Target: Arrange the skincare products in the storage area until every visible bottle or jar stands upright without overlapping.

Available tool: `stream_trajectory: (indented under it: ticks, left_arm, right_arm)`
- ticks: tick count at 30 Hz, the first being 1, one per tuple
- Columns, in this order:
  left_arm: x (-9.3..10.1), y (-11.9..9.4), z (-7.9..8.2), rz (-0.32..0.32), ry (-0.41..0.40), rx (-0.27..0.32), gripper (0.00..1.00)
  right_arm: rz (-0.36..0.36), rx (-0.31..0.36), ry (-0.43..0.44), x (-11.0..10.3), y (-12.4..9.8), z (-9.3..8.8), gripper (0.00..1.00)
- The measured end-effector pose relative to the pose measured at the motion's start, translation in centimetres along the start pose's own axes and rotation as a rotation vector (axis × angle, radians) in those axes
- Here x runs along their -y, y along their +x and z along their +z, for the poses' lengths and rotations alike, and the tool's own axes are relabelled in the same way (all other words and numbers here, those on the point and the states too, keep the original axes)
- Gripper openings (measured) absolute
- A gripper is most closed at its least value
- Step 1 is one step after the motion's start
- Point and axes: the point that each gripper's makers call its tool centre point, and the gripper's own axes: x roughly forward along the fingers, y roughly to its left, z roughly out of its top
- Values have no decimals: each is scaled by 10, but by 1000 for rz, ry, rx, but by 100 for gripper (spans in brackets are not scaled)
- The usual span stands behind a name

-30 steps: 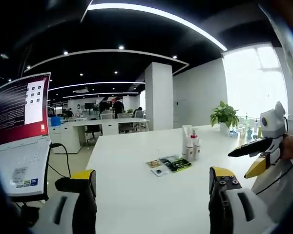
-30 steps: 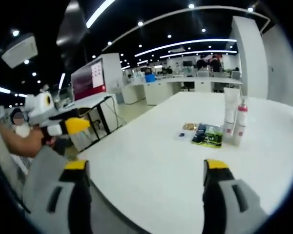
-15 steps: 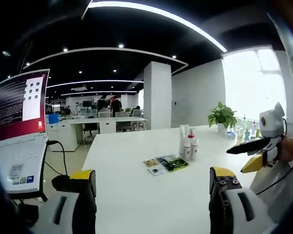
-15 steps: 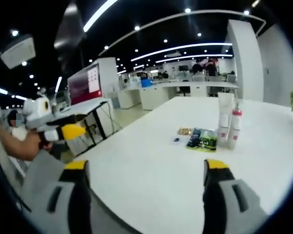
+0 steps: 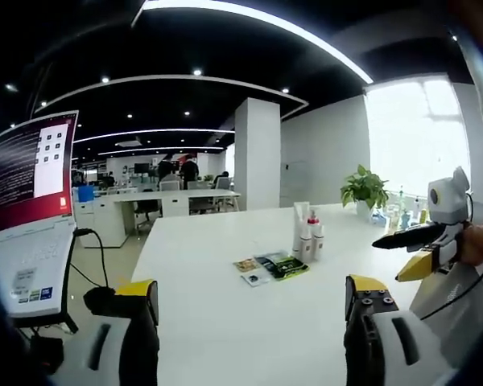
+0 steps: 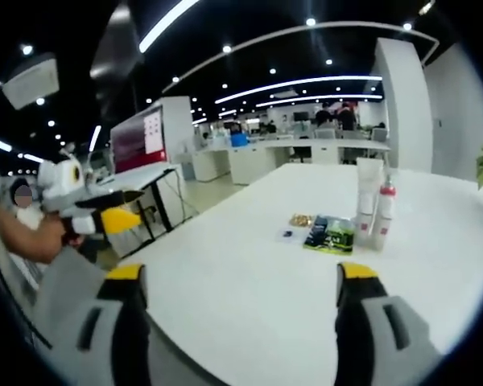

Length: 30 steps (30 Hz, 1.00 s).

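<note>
Table (image 5: 225, 322) — long, white, filling the lower middle of both views. Laptop (image 5: 28, 217) at the left edge of the left gripper view, lid raised, its screen dark red with a pale panel of small icons; the writing is too small to read. Potted plant (image 5: 364, 190) stands right of centre there, before a bright window.

The skincare bottles (image 5: 306, 239) stand upright in a tight cluster at centre of the left gripper view — a white tube and bottles with red caps, labels unreadable. Just beside them lie flat packets (image 5: 283, 267), one green and black.

Left gripper (image 5: 249, 326) is spread wide, holding nothing. Right gripper (image 6: 237, 322) likewise gapes, bottles centre-right beyond it.
</note>
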Motion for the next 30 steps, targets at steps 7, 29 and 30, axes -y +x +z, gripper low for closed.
stream_trajectory:
  ticks: [7, 29, 30]
  left_arm:
    - [-2, 0, -1, 10, -1, -4, 99]
    - [-6, -2, -5, 32, 12, -19, 98]
    - [-5, -2, -5, 32, 13, -20, 98]
  right_arm:
    - [2, -17, 6, 0, 1, -3, 95]
    - [57, -64, 7, -13, 5, -13, 94]
    - [58, -65, 11, -13, 4, -13, 93]
